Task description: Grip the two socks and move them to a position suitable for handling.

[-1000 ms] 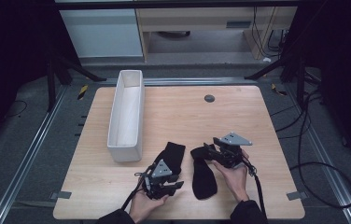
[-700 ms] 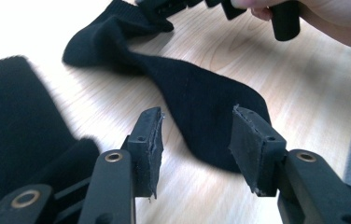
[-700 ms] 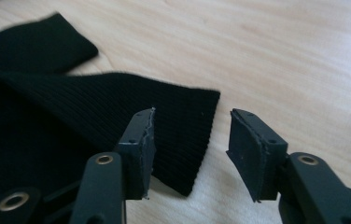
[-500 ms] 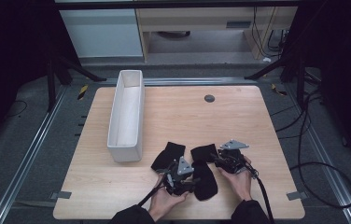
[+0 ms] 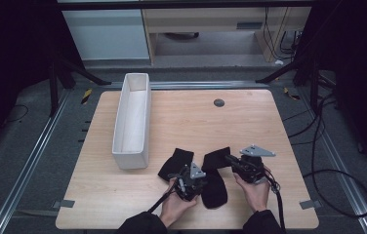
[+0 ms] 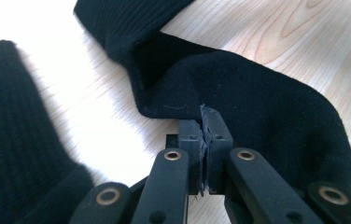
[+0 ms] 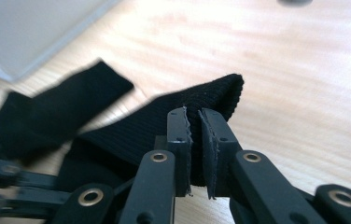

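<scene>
Both your grippers pinch the same black sock

Your left gripper (image 5: 192, 171) has just clenched on the sock's (image 5: 214, 181) edge, your right gripper (image 5: 228, 158) on its ribbed cuff; it lies on the table's (image 5: 250, 117) near edge beside a 2nd sock (image 5: 175, 163).

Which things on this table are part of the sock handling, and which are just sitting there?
In use:
- right-hand black sock, pinched by both grippers
- left gripper
- right gripper

Lying about:
- other black sock
- long white bin
- dark round disc set in the table
</scene>
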The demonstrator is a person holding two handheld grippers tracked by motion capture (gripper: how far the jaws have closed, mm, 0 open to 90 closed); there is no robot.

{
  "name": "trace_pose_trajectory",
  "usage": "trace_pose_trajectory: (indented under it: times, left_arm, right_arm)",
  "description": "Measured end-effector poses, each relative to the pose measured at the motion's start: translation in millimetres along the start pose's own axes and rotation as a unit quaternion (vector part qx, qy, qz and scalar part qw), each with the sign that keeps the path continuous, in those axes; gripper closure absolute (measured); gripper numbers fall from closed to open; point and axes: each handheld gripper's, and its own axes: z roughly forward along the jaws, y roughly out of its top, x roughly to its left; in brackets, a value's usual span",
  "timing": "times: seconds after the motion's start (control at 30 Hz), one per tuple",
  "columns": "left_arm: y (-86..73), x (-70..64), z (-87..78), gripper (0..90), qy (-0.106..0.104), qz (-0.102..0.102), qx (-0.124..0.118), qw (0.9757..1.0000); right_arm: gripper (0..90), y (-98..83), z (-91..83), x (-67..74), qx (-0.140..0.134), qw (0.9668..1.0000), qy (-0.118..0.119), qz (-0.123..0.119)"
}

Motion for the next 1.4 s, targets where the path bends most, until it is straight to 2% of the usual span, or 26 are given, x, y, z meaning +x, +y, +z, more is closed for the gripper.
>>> trace_pose_trajectory:
  times: [0.03, 0.07, 0.1, 0.13, 0.23, 0.33, 0.4, 0.5, 0.53, 0.6, 0.67, 0.7, 0.73, 0.77, 0.8, 0.83, 0.9, 0.93, 1.1, 1.17, 1.2, 1.23, 1.3, 1.4]
  left_arm:
    - [0.0, 0.0, 0.0, 87.6, 0.0, 0.0, 0.0, 1.0]
    - [1.6, -1.6, 3.4, 87.6, -0.016, 0.002, -0.002, 0.9999]
    - [1.6, -1.6, 3.4, 87.7, -0.016, 0.002, -0.002, 0.9999]
    - [2.7, -3.2, 5.4, 87.7, -0.022, 0.008, -0.001, 0.9997]
    - [6.3, -5.3, 10.6, 87.6, -0.038, 0.016, -0.003, 0.9991]
    - [6.9, -5.8, 11.8, 87.2, -0.04, 0.018, -0.004, 0.999]
    - [5.8, -7.2, 7.9, 77.1, -0.029, 0.029, -0.002, 0.9991]
    - [3.6, -8.1, 0.4, 64.1, -0.029, 0.038, -0.001, 0.9989]
    - [1.2, -8.7, -10.7, 60.3, -0.029, 0.047, -0.005, 0.9985]
    - [-2.8, -7.9, -28.6, 57.9, -0.028, 0.057, -0.011, 0.9979]
    - [-8.4, -4.0, -45.5, 56.7, -0.018, 0.064, -0.015, 0.9976]
    - [-8.4, -4.0, -45.5, 56.3, -0.018, 0.064, -0.015, 0.9976]
    - [-14.8, 1.7, -60.0, 56.0, -0.008, 0.064, -0.021, 0.9977]
    - [-20.6, 7.0, -70.1, 55.8, 0.001, 0.059, -0.026, 0.9979]
    - [-20.6, 7.0, -70.1, 55.6, 0.001, 0.059, -0.026, 0.9979]
    - [-27.4, 13.0, -79.3, 55.6, 0.009, 0.053, -0.03, 0.9981]
    - [-42.9, 27.4, -96.5, 55.1, 0.027, 0.03, -0.04, 0.9984]
    - [-42.9, 27.4, -96.5, 55.1, 0.027, 0.03, -0.04, 0.9984]
    - [-68.1, 48.2, -115.1, 55.1, 0.049, -0.011, -0.055, 0.9972]
    - [-72.2, 52.7, -116.8, 55.1, 0.054, -0.019, -0.055, 0.9969]
    - [-73.9, 54.8, -117.3, 55.1, 0.056, -0.021, -0.054, 0.9967]
    - [-76.4, 58.8, -116.9, 55.1, 0.058, -0.028, -0.053, 0.9965]
    - [-78.1, 61.2, -116.5, 55.1, 0.059, -0.033, -0.052, 0.9963]
    - [-78.8, 62.8, -116.1, 55.1, 0.062, -0.034, -0.051, 0.9962]
  right_arm:
    - [82.4, 1.1, -4.6, 0.8, -0.007, 1.0, 0.0, 0.003]
    - [82.4, 2.7, -11.4, 1.6, -0.02, 0.9998, -0.001, 0.004]
    - [82.4, 2.7, -11.4, 1.6, -0.02, 0.9998, -0.001, 0.004]
    - [82.4, 5.9, -19.8, 3.9, -0.035, 0.9993, 0.002, 0.011]
    - [82.0, 11.0, -22.3, 8.4, -0.046, 0.9988, 0.009, 0.015]
    - [81.8, 14.7, -18.5, 12.5, -0.046, 0.9987, 0.013, 0.018]
    - [81.4, 18.6, -5.6, 19.3, -0.038, 0.9992, 0.008, 0.013]
    - [81.3, 21.3, 3.2, 23.5, -0.03, 0.9995, 0.0, 0.008]
    - [81.4, 25.5, 13.2, 28.4, -0.021, 0.9997, -0.01, 0.006]
    - [81.4, 29.3, 20.0, 33.6, -0.013, 0.9996, -0.023, 0.002]
    - [80.7, 32.0, 25.7, 37.7, -0.01, 0.9996, -0.028, -0.003]
    - [79.8, 33.5, 30.1, 40.9, -0.007, 0.9995, -0.029, -0.005]
    - [79.4, 34.0, 33.9, 43.3, -0.008, 0.9995, -0.029, -0.007]
    - [79.1, 34.3, 37.1, 44.8, -0.007, 0.9996, -0.026, -0.007]
    - [79.1, 34.3, 37.1, 44.8, -0.007, 0.9996, -0.026, -0.007]
    - [78.9, 34.3, 42.8, 47.0, -0.004, 0.9998, -0.021, -0.006]
    - [78.3, 33.5, 55.2, 52.5, 0.003, 0.9999, -0.013, -0.009]
    - [78.1, 32.8, 60.6, 55.0, 0.006, 0.9999, -0.006, -0.008]
    - [74.4, 31.6, 76.1, 60.6, 0.009, 0.9997, 0.0, -0.022]
    - [69.2, 32.2, 82.5, 60.5, 0.011, 0.9998, 0.009, -0.015]
    - [67.9, 32.4, 83.2, 59.7, 0.009, 0.9998, 0.011, -0.015]
    - [63.3, 33.8, 80.9, 57.3, -0.002, 0.9995, 0.029, -0.007]
    - [59.1, 35.2, 75.6, 54.1, -0.011, 0.9991, 0.038, -0.013]
    - [54.5, 35.4, 65.0, 44.8, -0.019, 0.9989, 0.035, -0.027]
